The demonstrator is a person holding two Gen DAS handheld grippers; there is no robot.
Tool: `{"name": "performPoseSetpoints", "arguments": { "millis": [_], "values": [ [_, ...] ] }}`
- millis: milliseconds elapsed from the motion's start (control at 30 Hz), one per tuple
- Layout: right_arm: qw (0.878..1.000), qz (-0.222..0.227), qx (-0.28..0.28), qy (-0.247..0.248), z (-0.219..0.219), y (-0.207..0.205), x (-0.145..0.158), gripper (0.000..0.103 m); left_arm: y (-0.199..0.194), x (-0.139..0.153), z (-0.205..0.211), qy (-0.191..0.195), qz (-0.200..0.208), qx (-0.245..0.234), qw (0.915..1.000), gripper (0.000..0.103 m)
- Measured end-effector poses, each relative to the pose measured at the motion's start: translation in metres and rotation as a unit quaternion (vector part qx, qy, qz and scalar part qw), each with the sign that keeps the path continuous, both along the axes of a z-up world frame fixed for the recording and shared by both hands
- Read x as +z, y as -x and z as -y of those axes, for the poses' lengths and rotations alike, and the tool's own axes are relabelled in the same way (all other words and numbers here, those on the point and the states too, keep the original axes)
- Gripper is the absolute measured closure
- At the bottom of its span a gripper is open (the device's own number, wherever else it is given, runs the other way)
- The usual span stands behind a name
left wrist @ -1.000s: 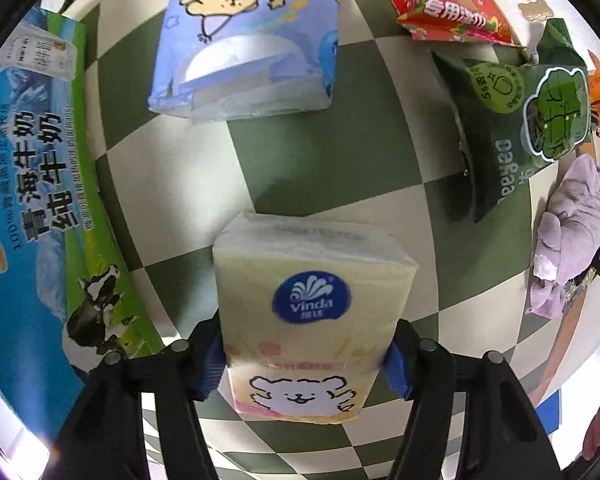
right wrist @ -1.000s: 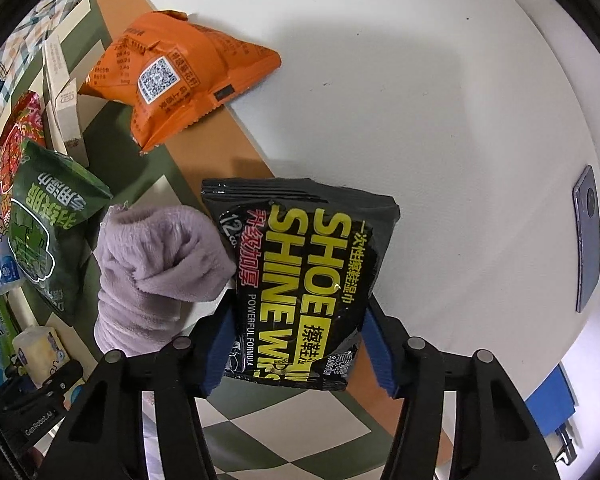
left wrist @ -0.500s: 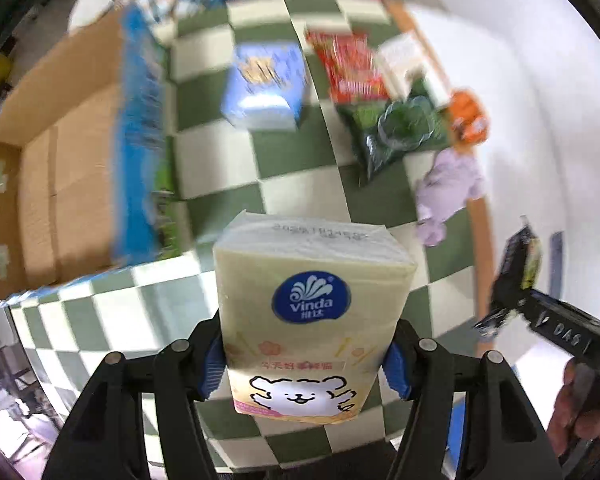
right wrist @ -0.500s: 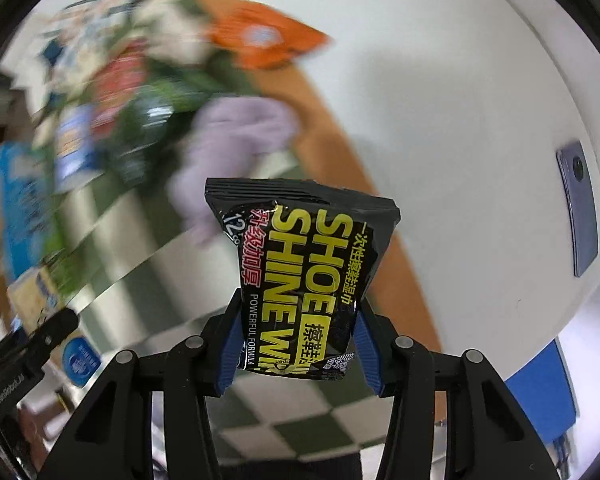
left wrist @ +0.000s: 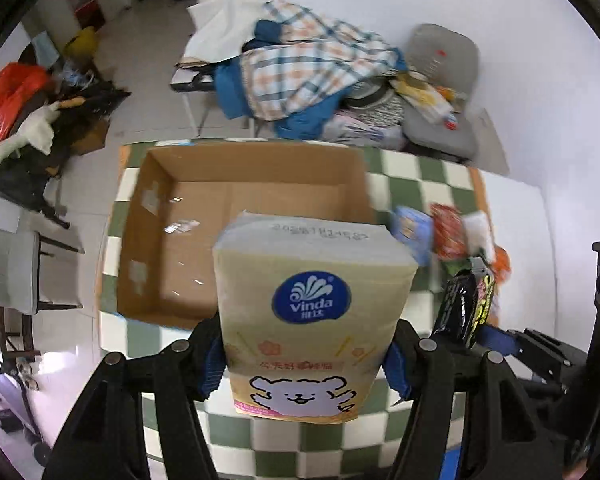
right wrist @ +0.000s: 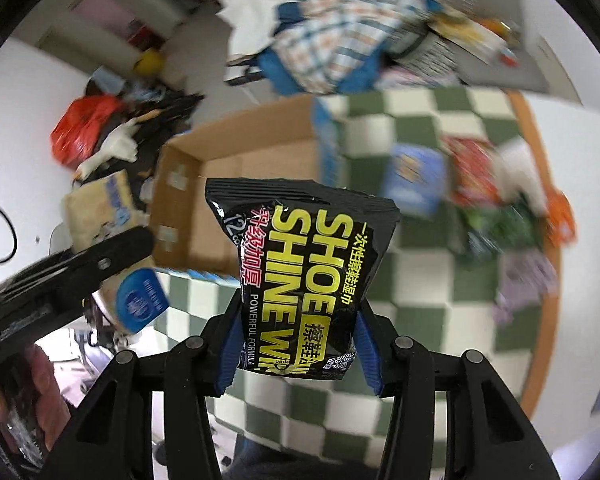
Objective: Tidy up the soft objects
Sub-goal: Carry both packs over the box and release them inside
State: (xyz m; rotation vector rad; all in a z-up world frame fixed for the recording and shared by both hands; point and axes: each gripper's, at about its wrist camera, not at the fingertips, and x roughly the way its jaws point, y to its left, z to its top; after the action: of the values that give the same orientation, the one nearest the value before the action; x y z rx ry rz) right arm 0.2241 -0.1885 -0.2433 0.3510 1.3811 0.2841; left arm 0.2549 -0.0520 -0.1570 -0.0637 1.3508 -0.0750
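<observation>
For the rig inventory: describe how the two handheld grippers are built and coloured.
Both match: the left gripper and right gripper have matte black angular linkage arms with silver pivot bolts, ending in blue pads. The left one's body shows faint pale lettering, too blurred to read.

One cardboard box (left wrist: 188, 240), two tissue packs (left wrist: 314, 312)

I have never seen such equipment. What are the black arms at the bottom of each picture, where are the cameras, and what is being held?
No robot here: a person holds two hand-held grippers, each with a camera looking along its fingers. One picture is from the left gripper, clamped on a yellow tissue pack. The other is from the right gripper, clamped on a black shoe-wipes pouch. Below lies a green checkered table with an open cardboard box, seemingly empty, and blurred packets beside it.
</observation>
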Motion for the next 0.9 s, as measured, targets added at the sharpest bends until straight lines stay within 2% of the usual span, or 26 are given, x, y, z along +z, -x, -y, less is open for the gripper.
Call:
{"name": "performPoseSetpoints", "arguments": {
  "millis": [100,200,367,533,667,767,833,900],
  "values": [
    [1.000,-0.007,0.013,-0.002,-0.047,-0.038,-0.014,0.051,-0.034,-0.025,-0.034,0.010,-0.019,0.010,0.9997,0.042],
    [0.999,-0.006,0.018,0.026,-0.078,-0.077,-0.031,0.051,-0.066,-0.057,-0.060,0.015,-0.042,0.006,0.9990,0.042],
    [0.997,-0.042,0.020,0.055,-0.123,-0.135,-0.092,0.051,-0.109,-0.122,-0.085,0.054,-0.102,0.002,0.9933,0.042],
    [0.993,-0.067,0.025,0.092,-0.142,-0.165,-0.148,0.051,-0.134,-0.176,-0.091,0.068,-0.149,-0.005,0.9865,0.042],
    [0.989,-0.075,0.037,0.118,-0.153,-0.185,-0.176,0.051,-0.143,-0.193,-0.089,0.073,-0.164,-0.017,0.9836,0.042],
    [0.987,-0.077,0.043,0.133,-0.159,-0.196,-0.185,0.051,-0.150,-0.196,-0.083,0.063,-0.160,-0.033,0.9845,0.041],
    [0.986,-0.075,0.048,0.138,-0.163,-0.203,-0.189,0.048,-0.154,-0.198,-0.080,0.047,-0.159,-0.038,0.9853,0.041],
    [0.987,-0.073,0.044,0.139,-0.164,-0.206,-0.186,0.044,-0.154,-0.198,-0.082,0.049,-0.166,-0.040,0.9842,0.041]
  ]
}}
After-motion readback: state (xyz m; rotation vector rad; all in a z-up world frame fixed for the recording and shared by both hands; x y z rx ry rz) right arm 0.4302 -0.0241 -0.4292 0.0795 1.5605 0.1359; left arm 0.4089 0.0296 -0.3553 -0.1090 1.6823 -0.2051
